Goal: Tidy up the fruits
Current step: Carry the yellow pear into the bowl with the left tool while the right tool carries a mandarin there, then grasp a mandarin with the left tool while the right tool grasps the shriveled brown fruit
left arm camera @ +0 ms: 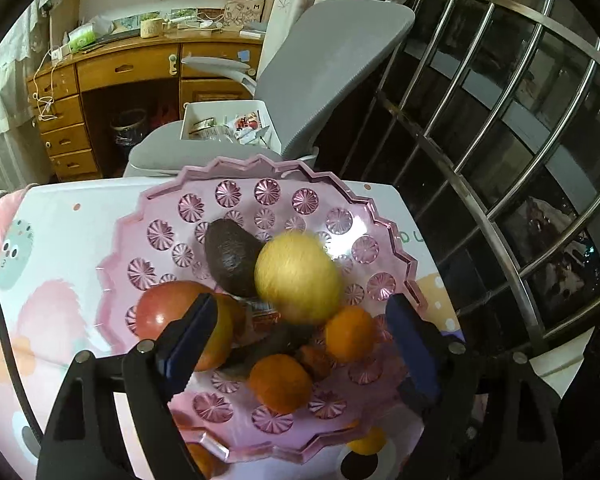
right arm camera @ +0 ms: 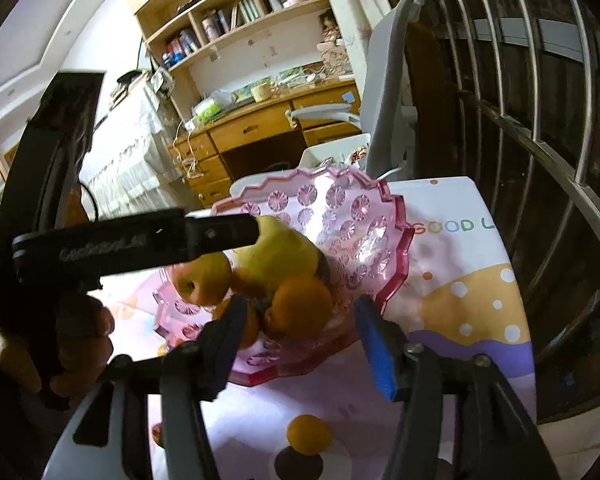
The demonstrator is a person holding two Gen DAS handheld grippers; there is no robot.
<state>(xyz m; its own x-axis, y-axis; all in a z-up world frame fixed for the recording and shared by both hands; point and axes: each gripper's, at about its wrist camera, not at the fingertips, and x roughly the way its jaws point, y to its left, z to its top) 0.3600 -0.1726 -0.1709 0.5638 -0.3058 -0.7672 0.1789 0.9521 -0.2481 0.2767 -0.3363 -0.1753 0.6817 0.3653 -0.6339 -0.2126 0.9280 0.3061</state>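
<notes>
A pink plastic fruit bowl [left arm camera: 364, 208] [right arm camera: 396, 256] stands on a patterned tablecloth. In it lie a dark avocado [left arm camera: 230, 256], a red-orange apple [left arm camera: 168, 308] [right arm camera: 202, 278], two oranges [left arm camera: 350, 332] [left arm camera: 280, 382] and a yellow pear [left arm camera: 300, 276] [right arm camera: 276, 256], which looks motion-blurred in the left wrist view. My left gripper [left arm camera: 300, 344] is open above the bowl, its jaws apart around the fruit pile and not touching the pear. My right gripper [right arm camera: 300, 344] is open and empty near the bowl's front rim. The left gripper's body [right arm camera: 140, 244] shows in the right wrist view.
A small orange [right arm camera: 309, 434] [left arm camera: 367, 442] lies on the cloth in front of the bowl. A grey office chair [left arm camera: 332, 76] with a white box on its seat stands behind the table. A wooden desk [left arm camera: 120, 68] is at the back and metal window bars [left arm camera: 500, 120] at the right.
</notes>
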